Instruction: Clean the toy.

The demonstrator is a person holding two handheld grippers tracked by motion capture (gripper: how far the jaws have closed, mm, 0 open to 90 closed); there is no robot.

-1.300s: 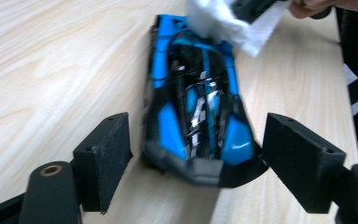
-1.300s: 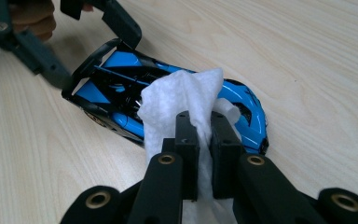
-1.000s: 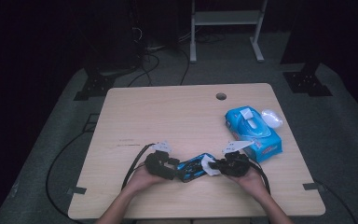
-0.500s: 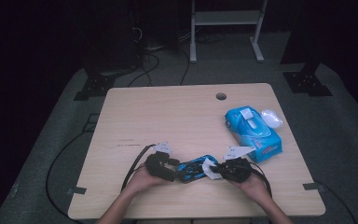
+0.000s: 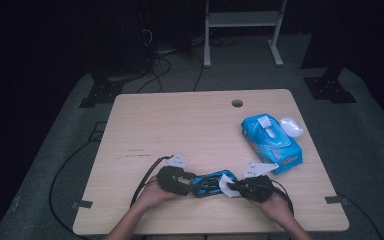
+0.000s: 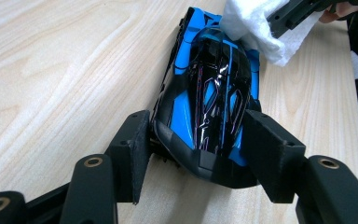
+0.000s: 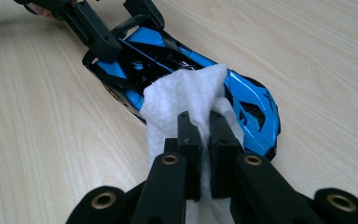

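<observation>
Light wooden table (image 5: pixel 180 125), grey carpet (image 5: pixel 370 130), white metal stand (image 5: pixel 241 20), dark room

Low in the frame, two grippers (image 5: pixel 182 180) (image 5: pixel 240 187) meet at a blue car (image 5: pixel 207 182); a wipes pack (image 5: pixel 271 142) lies right.

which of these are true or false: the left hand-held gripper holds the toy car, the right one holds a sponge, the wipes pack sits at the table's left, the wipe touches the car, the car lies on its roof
1. The left hand-held gripper has the toy car between its jaws. True; the jaws have just been closing and now press on its sides.
2. The right hand-held gripper holds a sponge. False: it is shut on a white wipe.
3. The wipes pack sits at the table's left. False: it lies at the right side.
4. The wipe touches the car. True; it rests on the car's body.
5. The car lies on its roof. False: it is upright, roof up.
</observation>
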